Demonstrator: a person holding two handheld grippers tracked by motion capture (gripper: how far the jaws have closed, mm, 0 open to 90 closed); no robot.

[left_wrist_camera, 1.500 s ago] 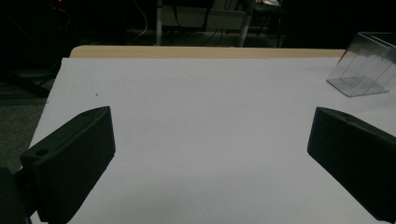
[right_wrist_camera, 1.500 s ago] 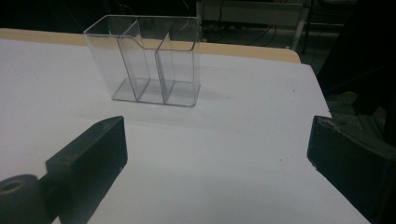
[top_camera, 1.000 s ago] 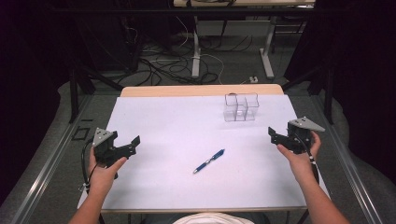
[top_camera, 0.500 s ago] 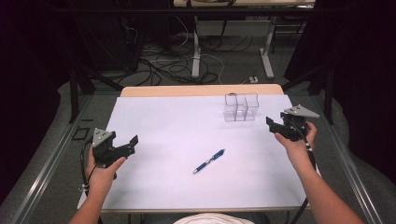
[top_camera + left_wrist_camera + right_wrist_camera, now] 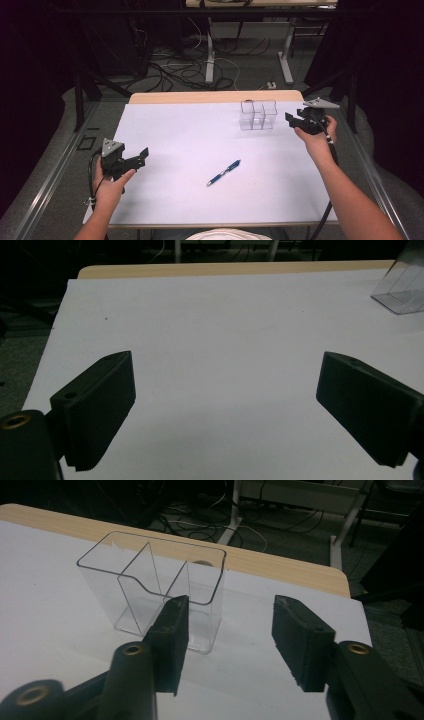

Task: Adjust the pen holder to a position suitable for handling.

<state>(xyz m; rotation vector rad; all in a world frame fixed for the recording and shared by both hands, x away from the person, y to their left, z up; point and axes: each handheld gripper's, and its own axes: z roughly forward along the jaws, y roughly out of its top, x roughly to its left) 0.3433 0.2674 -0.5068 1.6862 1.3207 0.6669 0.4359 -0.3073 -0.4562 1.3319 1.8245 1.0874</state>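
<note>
At upper right of the high view, the right gripper, its empty jaws just narrowing, nears a clear divided organizer on the tabletop; probably light, rigid, slippery — grip a wall. Left gripper gapes empty.

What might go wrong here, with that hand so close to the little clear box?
The right gripper, whose jaws have just been closing with nothing between them, sits beside the clear organizer. That box looks light, so a nudge could slide or tip it. Its see-through walls may be hard to judge, so a jaw might hit the rim. The pen lies loose and could roll if bumped.
</note>
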